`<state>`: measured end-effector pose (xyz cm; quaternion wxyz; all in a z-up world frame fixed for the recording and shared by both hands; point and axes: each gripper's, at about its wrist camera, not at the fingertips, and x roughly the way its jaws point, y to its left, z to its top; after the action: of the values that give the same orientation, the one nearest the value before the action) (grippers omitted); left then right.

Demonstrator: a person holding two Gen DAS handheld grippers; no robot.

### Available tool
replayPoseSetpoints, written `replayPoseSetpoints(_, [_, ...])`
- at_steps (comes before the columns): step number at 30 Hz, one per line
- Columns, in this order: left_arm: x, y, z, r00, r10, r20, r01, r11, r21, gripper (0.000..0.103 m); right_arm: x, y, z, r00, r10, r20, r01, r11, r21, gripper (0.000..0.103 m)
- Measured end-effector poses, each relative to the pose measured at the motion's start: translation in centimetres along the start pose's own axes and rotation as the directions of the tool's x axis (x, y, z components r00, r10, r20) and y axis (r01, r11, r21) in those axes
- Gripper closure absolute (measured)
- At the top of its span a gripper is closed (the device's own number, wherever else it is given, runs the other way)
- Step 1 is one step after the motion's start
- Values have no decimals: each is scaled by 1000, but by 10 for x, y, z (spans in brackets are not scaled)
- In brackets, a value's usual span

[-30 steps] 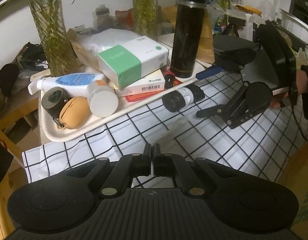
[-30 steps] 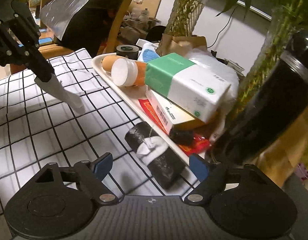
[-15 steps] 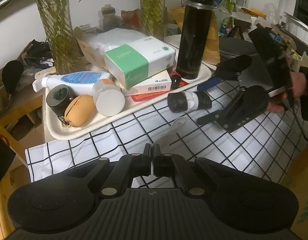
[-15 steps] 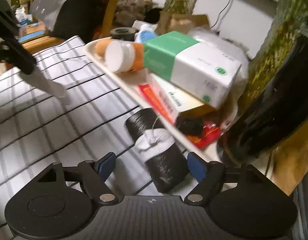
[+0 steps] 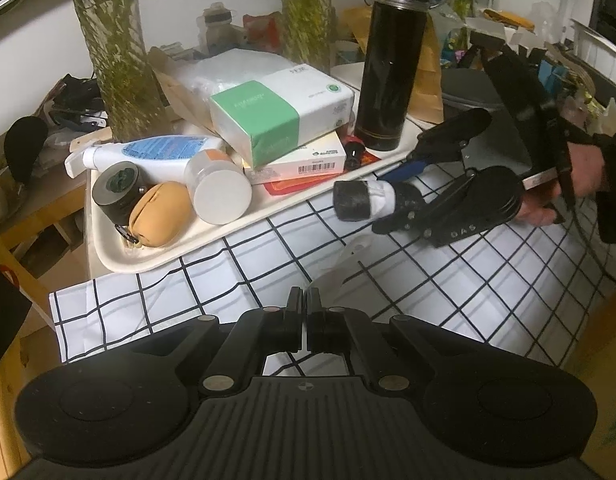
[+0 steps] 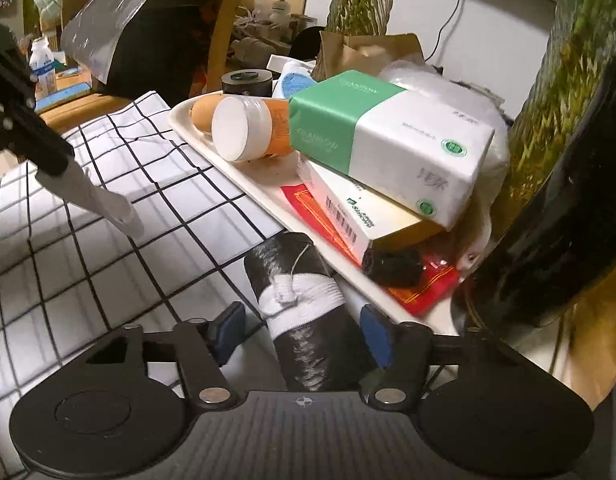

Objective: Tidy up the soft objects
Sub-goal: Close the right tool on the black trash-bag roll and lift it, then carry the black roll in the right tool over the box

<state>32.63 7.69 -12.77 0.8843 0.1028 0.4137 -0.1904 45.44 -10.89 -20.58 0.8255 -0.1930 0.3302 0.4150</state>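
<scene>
Checked tablecloth [image 5: 447, 292], cluttered tray [image 5: 120, 264] alongside. Black roll [image 6: 304, 312] lies against tray edge, between my right gripper [image 6: 302, 334] pads, jaws closing, not yet pressing. I centre grip, squeeze gently. Left gripper [image 5: 306, 300] shut, empty.

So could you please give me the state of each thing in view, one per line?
Black roll: lying on the checked cloth beside the tray, between the pads.
Right tool: closing, pads not yet pressing.
Left tool: shut on a translucent strip.
Black flask: upright, capped.
Tissue pack: tilted, stacked on a box.
</scene>
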Motion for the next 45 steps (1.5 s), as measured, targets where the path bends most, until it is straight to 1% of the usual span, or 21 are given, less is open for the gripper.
replayPoseSetpoints(1, [0,1,0,1000,1,1,-1,1000,-3,101,0,0,0,1000,0,0,0,1000,0,55])
replayPoseSetpoints(2, [0,1,0,1000,1,2,-1,1000,-6,101,-1,0,0,1000,13,-5,-13,1000,6,55])
replayPoseSetpoints(6, [-4,2,0,1000,13,10,-13,1000,-10,101,-4,3,0,1000,11,-23,-11,1000,14,57])
replayPoseSetpoints(8, [-6,2,-1,1000,20,15,-20,1000,-13,101,-9,1,-2,999,25,-30,-24,999,42,58])
replayPoseSetpoints(12, [-10,-4,1,999,17,30,-17,1000,7,101,-30,-4,-7,998,45,-33,-42,994,100,59])
replayPoseSetpoints(16, [-19,-12,5,999,22,50,-23,1000,19,101,-57,-8,-6,999,26,-19,-24,994,106,59])
replayPoseSetpoints(19, [-27,-17,8,997,23,70,-24,1000,12,101,-80,-14,-7,1000,-13,-10,14,993,119,59])
replayPoseSetpoints(22, [-32,-22,8,997,25,72,-26,999,20,101,-105,-26,-15,999,-44,-6,44,980,194,59])
replayPoseSetpoints(25, [-37,-24,9,996,38,78,-38,999,7,101,-136,-28,-25,996,-84,5,80,967,243,59])
replayPoseSetpoints(29, [-49,-28,12,993,47,106,-45,999,-21,101,-172,-19,-39,993,-120,23,108,949,296,59])
replayPoseSetpoints(32, [-61,-33,13,990,59,128,-55,998,-39,101,-200,-5,-49,986,-166,28,148,936,320,59])
replayPoseSetpoints(33, [-66,-36,12,989,65,134,-61,997,-40,101,-200,-5,-49,986,-166,28,148,936,320,59])
replayPoseSetpoints(35, [-71,-40,9,988,75,136,-70,997,-41,101,-214,2,-52,980,-195,42,172,932,320,59])
replayPoseSetpoints(37, [-77,-42,6,988,73,138,-67,996,-51,101,-233,8,-59,974,-214,67,177,918,355,59])
replayPoseSetpoints(40, [-85,-45,2,985,93,143,-85,994,-65,101,-243,13,-64,970,-233,64,195,910,365,59])
replayPoseSetpoints(45, [-100,-47,-4,981,108,161,-90,990,-111,101,-256,30,-73,956,-289,38,256,895,365,59])
